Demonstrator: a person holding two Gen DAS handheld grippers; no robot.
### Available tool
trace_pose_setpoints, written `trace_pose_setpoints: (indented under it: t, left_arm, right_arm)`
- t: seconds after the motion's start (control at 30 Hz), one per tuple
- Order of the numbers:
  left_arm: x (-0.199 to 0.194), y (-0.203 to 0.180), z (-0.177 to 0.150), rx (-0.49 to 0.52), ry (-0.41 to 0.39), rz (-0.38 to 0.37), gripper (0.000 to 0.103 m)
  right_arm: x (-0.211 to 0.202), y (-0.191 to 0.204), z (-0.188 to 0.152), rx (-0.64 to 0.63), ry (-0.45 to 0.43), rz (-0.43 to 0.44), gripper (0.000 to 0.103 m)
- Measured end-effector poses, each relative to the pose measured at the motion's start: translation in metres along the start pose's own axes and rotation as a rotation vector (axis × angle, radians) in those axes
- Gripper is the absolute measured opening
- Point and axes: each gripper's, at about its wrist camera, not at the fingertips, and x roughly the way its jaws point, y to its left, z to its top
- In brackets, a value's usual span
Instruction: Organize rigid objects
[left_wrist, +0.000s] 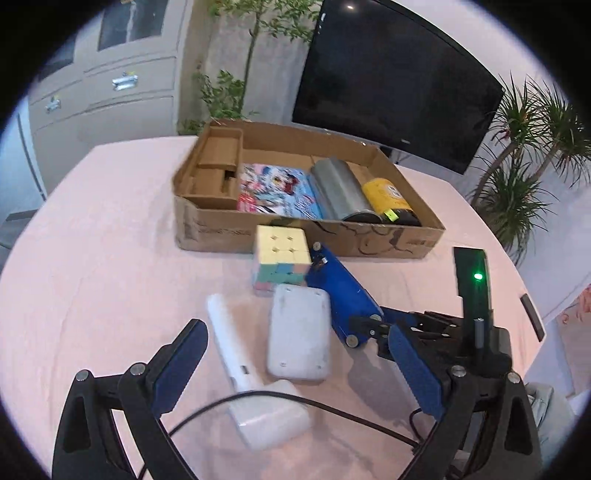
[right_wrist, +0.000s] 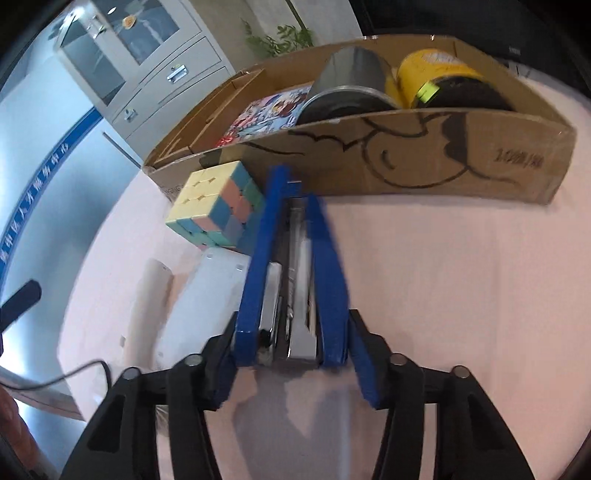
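Note:
A shallow cardboard box on the pink table holds a colourful flat pack, a grey can and a yellow-black can, both lying down. In front of it lie a pastel puzzle cube, a white flat device and a white handled tool. My left gripper is open above the white items. My right gripper is shut on a slim metal object, right of the cube; its blue fingers show in the left wrist view.
A black monitor stands behind the box. Potted plants are at the right, grey cabinets at the left. A black cable crosses the near table. A dark phone lies at the table's right edge.

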Motion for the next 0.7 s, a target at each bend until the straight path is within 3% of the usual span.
trace_pose_setpoints:
  t: [0.17,0.27,0.37,0.47,0.53,0.63,0.7]
  left_arm:
    - [0.018,-0.019,-0.004,0.003,0.029,-0.049,0.098]
    - [0.031,-0.032,-0.004,-0.001,0.048,-0.084,0.098]
    - [0.042,-0.043,-0.003,0.006,0.066,-0.111,0.098]
    - [0.055,-0.053,0.0,0.0,0.09,-0.142,0.098]
    - [0.06,-0.055,0.002,-0.007,0.099,-0.152,0.098]
    - [0.066,-0.054,0.006,-0.022,0.112,-0.152,0.098]
    - [0.069,-0.053,0.005,-0.031,0.131,-0.146,0.098]
  right_arm:
    - [-0.029,-0.032,-0.017,-0.04,-0.005,-0.067,0.047]
    - [-0.051,-0.053,-0.026,-0.08,-0.025,-0.181,0.047]
    - [-0.068,-0.063,-0.035,-0.213,-0.041,-0.395,0.047]
    - [-0.068,-0.051,-0.049,-0.459,-0.06,-0.654,0.048]
    - [-0.063,-0.036,-0.064,-0.624,-0.078,-0.762,0.048]
    - [-0.058,-0.007,-0.093,-0.862,-0.13,-0.789,0.051]
    - [-0.062,0.007,-0.101,-0.894,-0.146,-0.695,0.058]
